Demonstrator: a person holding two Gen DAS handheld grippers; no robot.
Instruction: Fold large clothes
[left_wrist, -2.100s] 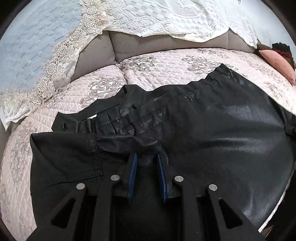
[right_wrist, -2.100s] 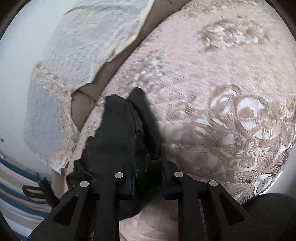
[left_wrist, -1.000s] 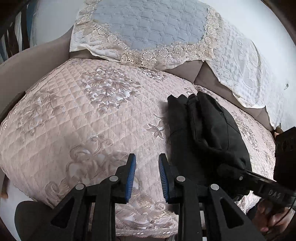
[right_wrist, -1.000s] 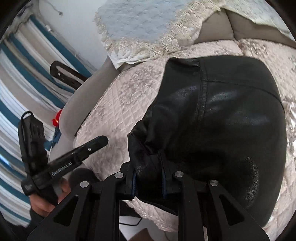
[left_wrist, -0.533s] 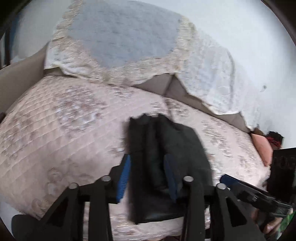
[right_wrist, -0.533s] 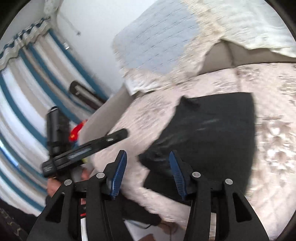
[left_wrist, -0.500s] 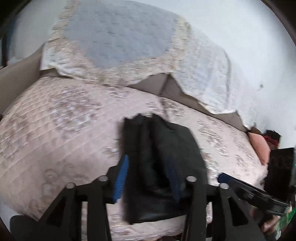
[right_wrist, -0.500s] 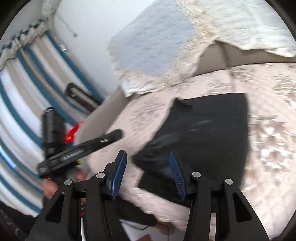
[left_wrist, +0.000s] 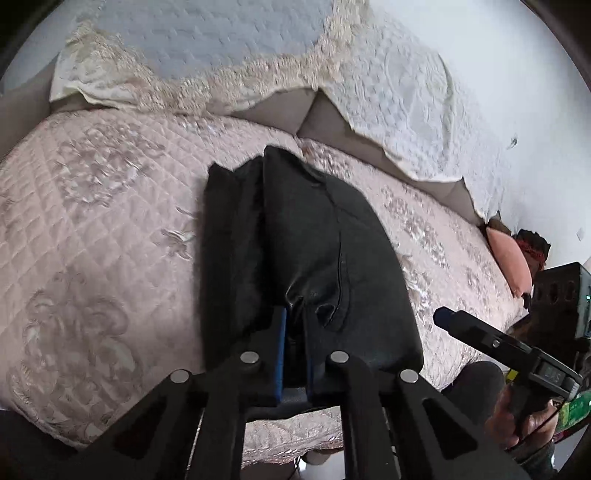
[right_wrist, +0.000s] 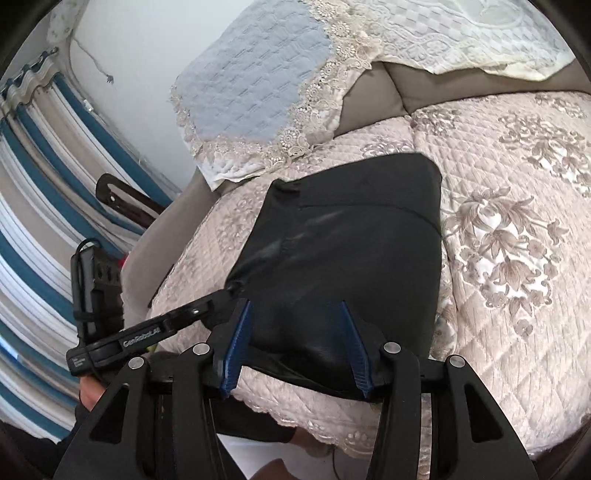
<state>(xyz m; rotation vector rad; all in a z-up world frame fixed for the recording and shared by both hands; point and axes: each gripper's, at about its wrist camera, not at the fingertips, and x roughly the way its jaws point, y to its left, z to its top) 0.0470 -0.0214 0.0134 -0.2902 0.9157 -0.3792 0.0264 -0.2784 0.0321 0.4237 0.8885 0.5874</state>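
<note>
A folded black leather-like garment (left_wrist: 325, 240) lies on the pink quilted sofa cover (left_wrist: 92, 221). My left gripper (left_wrist: 294, 314) is closing on the garment's near edge, and a puckered ridge of the black material is pinched between its blue pads. In the right wrist view the same garment (right_wrist: 351, 229) fills the middle. My right gripper (right_wrist: 295, 306) stands open over its near end with the pads wide apart and not pressing on it. The left gripper's finger (right_wrist: 166, 325) reaches in there from the left to the garment's corner.
Lace-edged blue and white covers (left_wrist: 221, 48) hang over the grey backrest. A pink cushion (left_wrist: 508, 258) lies at the far right end. Striped blue curtains (right_wrist: 37, 184) hang at the left. The sofa's front edge (right_wrist: 369, 435) runs just under the grippers. A hand (left_wrist: 517, 417) holds the right gripper.
The left gripper's jaws, wide apart around the garment's near edge half a second ago, have closed and pinched up a ridge of it. The right gripper let go earlier and stays open.
</note>
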